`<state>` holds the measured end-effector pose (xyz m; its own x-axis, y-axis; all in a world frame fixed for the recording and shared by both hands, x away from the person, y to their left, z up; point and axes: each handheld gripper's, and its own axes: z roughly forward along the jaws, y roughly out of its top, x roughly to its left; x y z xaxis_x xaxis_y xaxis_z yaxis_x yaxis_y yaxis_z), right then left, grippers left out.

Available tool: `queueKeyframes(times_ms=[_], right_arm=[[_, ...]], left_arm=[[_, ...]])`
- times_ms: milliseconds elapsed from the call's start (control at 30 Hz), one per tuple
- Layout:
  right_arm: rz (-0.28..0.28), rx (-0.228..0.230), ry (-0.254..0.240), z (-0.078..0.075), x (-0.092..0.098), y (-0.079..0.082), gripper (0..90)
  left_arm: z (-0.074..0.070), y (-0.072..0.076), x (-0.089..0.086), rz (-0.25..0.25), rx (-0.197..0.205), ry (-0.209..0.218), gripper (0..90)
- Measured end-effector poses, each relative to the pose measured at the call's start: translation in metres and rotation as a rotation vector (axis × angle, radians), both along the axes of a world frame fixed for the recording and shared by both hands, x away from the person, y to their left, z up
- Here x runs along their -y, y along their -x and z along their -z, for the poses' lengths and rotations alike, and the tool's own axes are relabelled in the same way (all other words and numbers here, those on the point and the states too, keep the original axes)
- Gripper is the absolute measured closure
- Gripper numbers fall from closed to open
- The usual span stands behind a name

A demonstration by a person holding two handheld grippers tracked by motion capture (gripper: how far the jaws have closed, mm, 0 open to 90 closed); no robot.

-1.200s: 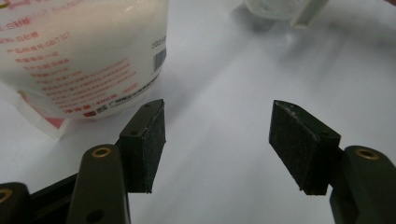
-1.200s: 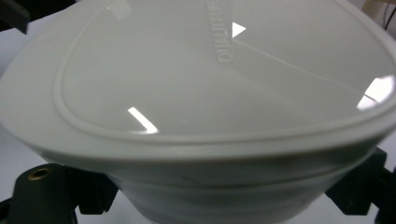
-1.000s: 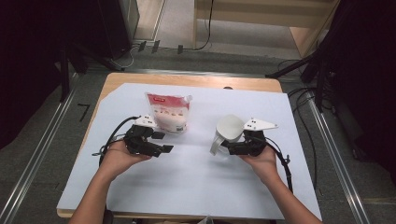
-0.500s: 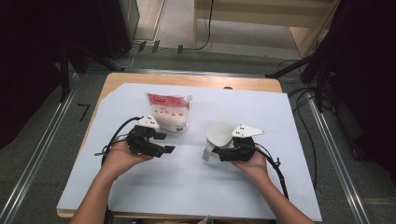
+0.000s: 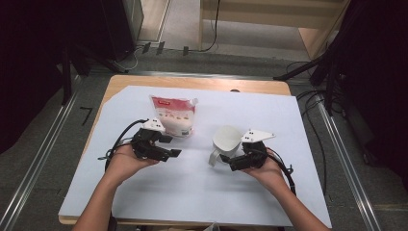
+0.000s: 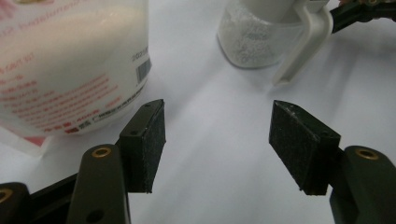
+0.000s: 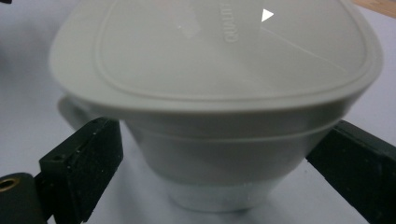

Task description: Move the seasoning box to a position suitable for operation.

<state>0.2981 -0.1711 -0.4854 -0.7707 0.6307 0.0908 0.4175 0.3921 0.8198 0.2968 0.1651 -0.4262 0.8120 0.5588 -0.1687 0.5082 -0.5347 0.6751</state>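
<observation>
A white lidded jug (image 5: 226,138) stands on the sheet right of centre, its handle (image 6: 301,46) toward the left hand. In the left gripper view the jug (image 6: 252,42) shows white grains through its clear base. My right gripper (image 5: 231,155) reaches around it from the right. Its jaws have just been opening and now stand on either side of the jug (image 7: 224,70), the left pad clearly apart from the wall. A red-and-white bag (image 5: 175,117) of white grains stands behind my left gripper (image 5: 172,146). That gripper (image 6: 217,140) is open and holds nothing, with the bag (image 6: 70,60) close ahead.
A white sheet (image 5: 192,197) covers most of the wooden table (image 5: 202,83). Cables trail from both grippers toward the table's edges. Metal rails (image 5: 43,159) run along the floor on both sides, and dark equipment stands behind and to the right.
The right hand and the jug have shifted a little to the left, and the jug's handle has swung toward the front. The left hand has kept still.
</observation>
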Motion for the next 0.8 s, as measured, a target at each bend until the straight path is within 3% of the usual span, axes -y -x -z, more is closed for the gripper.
queueKeyframes(times_ms=[167,233,300,367,600,667,800], right_arm=[[-0.006,-0.039,-0.013,-0.008,0.011,0.009,4.2],[-0.008,-0.046,-0.011,-0.011,0.018,0.013,7.3],[-0.016,-0.055,-0.021,-0.016,0.026,0.017,13.0],[-0.015,-0.062,-0.028,-0.021,0.034,0.019,15.2],[0.020,-0.067,-0.029,-0.029,0.053,0.022,37.0],[0.021,-0.048,-0.032,-0.032,0.054,0.024,47.6],[0.040,-0.046,-0.064,-0.038,0.058,0.023,62.2]], left_arm=[[-0.007,-0.005,0.005,0.026,-0.020,0.030,46.7],[-0.009,-0.005,0.009,0.039,-0.028,0.025,52.6],[-0.011,-0.006,0.014,0.074,-0.061,0.028,61.9],[-0.014,-0.006,0.020,0.096,-0.043,0.005,67.7],[-0.021,-0.014,0.036,0.143,-0.052,0.041,85.2],[-0.023,-0.016,0.041,0.150,-0.057,0.045,90.0],[-0.020,-0.016,0.056,0.177,-0.045,0.013,90.0]])
